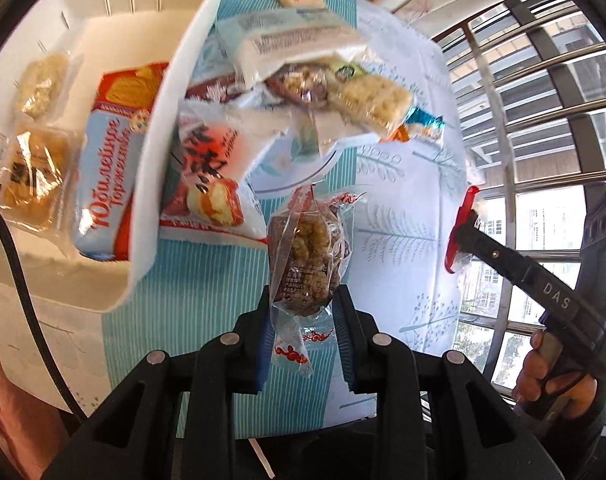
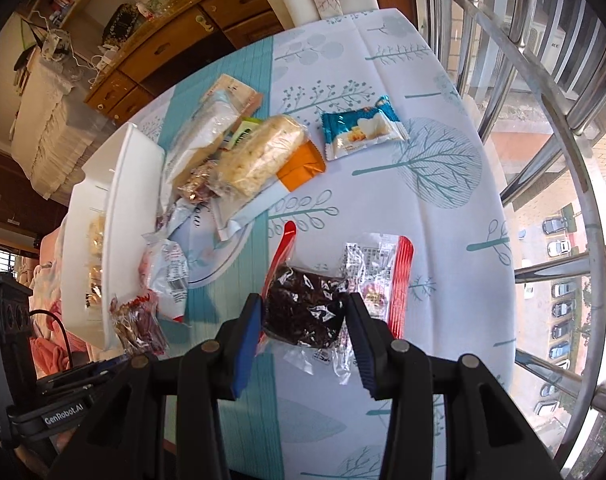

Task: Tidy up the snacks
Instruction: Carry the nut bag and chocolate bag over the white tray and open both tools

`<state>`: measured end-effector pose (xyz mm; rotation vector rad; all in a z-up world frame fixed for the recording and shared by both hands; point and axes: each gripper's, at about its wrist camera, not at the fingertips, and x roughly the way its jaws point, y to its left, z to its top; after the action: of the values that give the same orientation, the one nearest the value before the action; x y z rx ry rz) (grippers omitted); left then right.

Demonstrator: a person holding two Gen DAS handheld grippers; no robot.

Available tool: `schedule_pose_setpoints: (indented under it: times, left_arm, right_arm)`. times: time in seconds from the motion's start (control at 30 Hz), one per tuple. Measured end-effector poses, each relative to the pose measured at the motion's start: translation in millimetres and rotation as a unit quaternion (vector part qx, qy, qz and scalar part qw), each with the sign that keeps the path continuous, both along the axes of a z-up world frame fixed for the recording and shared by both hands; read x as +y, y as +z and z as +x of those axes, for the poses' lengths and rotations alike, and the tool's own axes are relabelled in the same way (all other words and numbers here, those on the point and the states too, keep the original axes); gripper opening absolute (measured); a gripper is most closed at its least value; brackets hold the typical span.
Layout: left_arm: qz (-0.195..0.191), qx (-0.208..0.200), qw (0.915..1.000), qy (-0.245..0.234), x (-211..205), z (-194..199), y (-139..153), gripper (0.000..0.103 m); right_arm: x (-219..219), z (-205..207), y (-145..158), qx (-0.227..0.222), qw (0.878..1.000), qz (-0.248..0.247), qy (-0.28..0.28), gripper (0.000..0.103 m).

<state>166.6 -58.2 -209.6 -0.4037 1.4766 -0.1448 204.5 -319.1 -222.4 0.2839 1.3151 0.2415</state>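
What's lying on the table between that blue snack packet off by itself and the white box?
In the right claw's view, a heap of wrapped snacks: a pale rice-cracker pack on an orange packet, separating the blue packet from the white box.

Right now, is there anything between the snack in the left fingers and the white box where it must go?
Nothing visible blocks it. The walnut snack hangs clamped in the left gripper above the tablecloth. The white box lies to its left, open on top. Only the box's near wall rises between them, and the red packet leans against it.
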Motion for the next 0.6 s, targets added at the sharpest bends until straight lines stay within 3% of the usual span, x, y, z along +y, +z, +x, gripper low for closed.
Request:
schedule_pose_setpoints:
  times: [0.33, 0.37, 0.6]
  left_arm:
    - [-0.011, -0.077, 0.9969, -0.008, 16, -1, 45, 0.026]
    - [-0.033, -0.09, 0.9954, -0.003, 24, -4, 51, 0.026]
    - [-0.031, -0.175, 0.984, 0.014, 70, -11, 90, 0.026]
  right_arm:
    - [48, -15, 39, -0.04, 0.999, 0.021, -0.001, 0.043]
    - [55, -16, 43, -0.045, 0.999, 0.022, 0.0, 0.043]
    - [100, -20, 65, -0.077, 0.996, 0.037, 0.013, 0.043]
